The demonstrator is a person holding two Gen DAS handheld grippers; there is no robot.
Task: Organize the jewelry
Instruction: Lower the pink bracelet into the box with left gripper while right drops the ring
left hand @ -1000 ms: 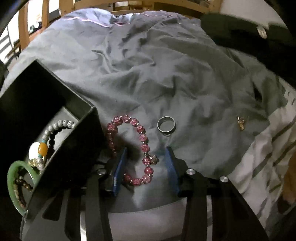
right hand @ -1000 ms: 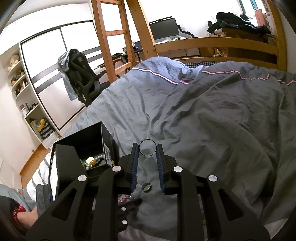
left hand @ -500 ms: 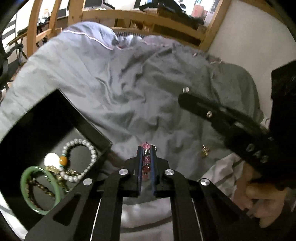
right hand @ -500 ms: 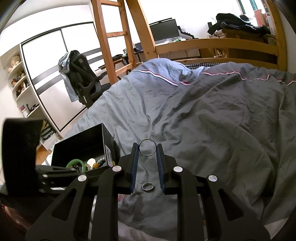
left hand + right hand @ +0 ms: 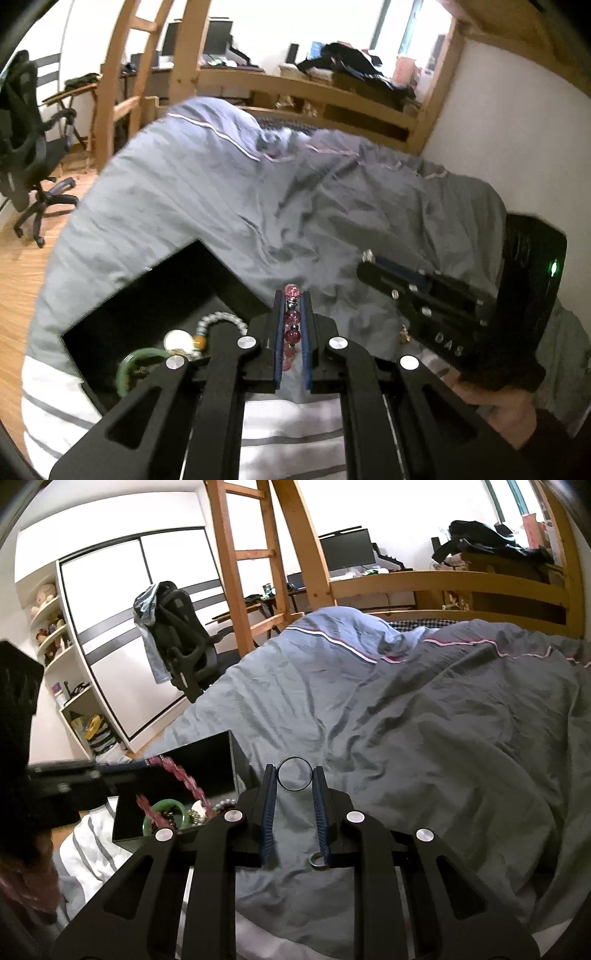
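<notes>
Over on the left we've got the black box (image 5: 155, 295) sitting open on the grey duvet (image 5: 295, 206), and inside it there's a green bangle (image 5: 127, 369), a pale bead strand (image 5: 221, 319) and a white and amber bead (image 5: 183, 341) all piled together. Just right of that, our left gripper (image 5: 291, 291) is pinched tight on the pink bracelet (image 5: 291, 332), beads stacked up between the blue pads. From the right wrist camera that bracelet (image 5: 184, 779) hangs off the gripper above the open box (image 5: 199, 764), clear of the duvet.

Moving right, a small gold piece (image 5: 404, 332) lies on the duvet just beside the other tool. Our right gripper (image 5: 294, 773) is closed down narrow on a thin ring (image 5: 294, 774), held upright at the tips. Lower down between its fingers there's a second, thicker ring (image 5: 318, 860) lying flat on the duvet (image 5: 424, 738), well apart from the box.
</notes>
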